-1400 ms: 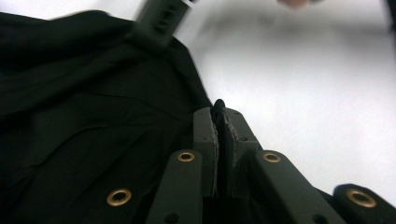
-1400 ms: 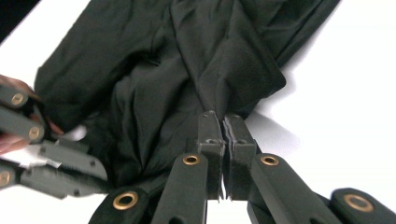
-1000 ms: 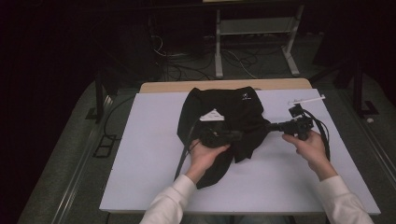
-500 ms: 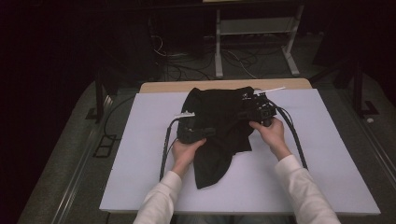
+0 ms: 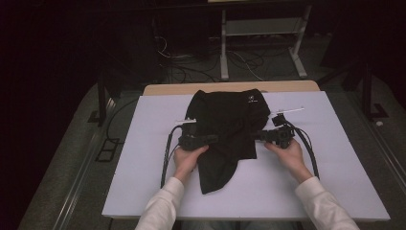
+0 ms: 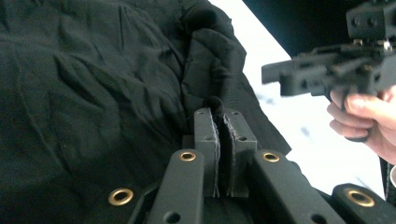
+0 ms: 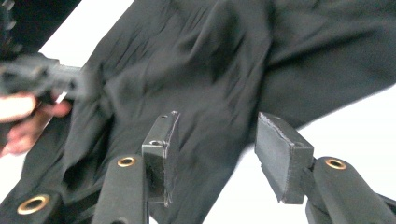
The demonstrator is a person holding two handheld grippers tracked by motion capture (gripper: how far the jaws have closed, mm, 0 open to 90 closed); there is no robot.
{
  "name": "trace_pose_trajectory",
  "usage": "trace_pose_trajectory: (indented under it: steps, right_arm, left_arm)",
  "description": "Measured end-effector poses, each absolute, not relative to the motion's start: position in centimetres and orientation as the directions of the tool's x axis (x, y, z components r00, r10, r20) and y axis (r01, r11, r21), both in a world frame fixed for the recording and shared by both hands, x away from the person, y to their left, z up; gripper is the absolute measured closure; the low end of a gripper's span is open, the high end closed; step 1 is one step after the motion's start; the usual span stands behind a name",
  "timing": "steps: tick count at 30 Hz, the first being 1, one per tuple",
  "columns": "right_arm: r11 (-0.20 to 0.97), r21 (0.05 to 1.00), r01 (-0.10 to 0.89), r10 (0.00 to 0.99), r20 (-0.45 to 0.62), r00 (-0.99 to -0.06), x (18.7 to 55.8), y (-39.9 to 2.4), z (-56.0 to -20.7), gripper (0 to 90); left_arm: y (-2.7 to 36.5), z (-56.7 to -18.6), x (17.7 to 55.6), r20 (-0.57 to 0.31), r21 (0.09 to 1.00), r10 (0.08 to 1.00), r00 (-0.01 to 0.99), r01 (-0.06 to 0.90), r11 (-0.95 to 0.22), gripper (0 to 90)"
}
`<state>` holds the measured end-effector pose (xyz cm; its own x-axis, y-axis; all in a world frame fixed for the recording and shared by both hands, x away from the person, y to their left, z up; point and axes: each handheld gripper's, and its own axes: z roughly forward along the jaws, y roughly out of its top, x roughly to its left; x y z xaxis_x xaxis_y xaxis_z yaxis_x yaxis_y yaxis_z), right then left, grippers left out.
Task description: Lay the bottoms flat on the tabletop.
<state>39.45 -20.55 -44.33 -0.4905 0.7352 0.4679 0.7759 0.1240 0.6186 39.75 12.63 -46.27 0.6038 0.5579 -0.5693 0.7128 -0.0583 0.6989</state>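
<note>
High view: black garment lies crumpled mid-bench, a gripper at each side of it. Left gripper view: left gripper pinches a fabric fold tight. Right gripper view: right gripper jaws just opened, apart over the cloth, gripping nothing.

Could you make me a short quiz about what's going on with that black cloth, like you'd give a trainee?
1. True or false: the left gripper has its jaws pinched on a fold of the black cloth.
2. How do the right gripper's jaws stand? A) clamped on the cloth B) apart, with cloth lying beneath them C) holding a cable
3. What does the cloth lie on?

Key
1. True: in the left gripper view a ridge of cloth sits squeezed between the two pads.
2. B: the right gripper's jaws have just been opening, and its pads press on nothing.
3. A white sheet that covers the table.
</note>
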Motion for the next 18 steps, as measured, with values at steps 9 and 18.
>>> trace_pose_trajectory:
  steps: [9,18]
  right_arm:
    - [0.175,0.583,0.794,0.726,0.468,-0.504,37.3,-20.6,-45.0,50.5]
    - [0.166,0.593,0.788,0.717,0.476,-0.51,37.3,-19.3,-46.3,64.3]
  left_arm:
    - [13.0,-46.9,39.5,-0.577,0.677,0.566,0.588,0.732,-0.07,84.6]
    - [13.0,-47.4,39.5,-0.592,0.662,0.554,0.586,0.745,-0.08,84.8]
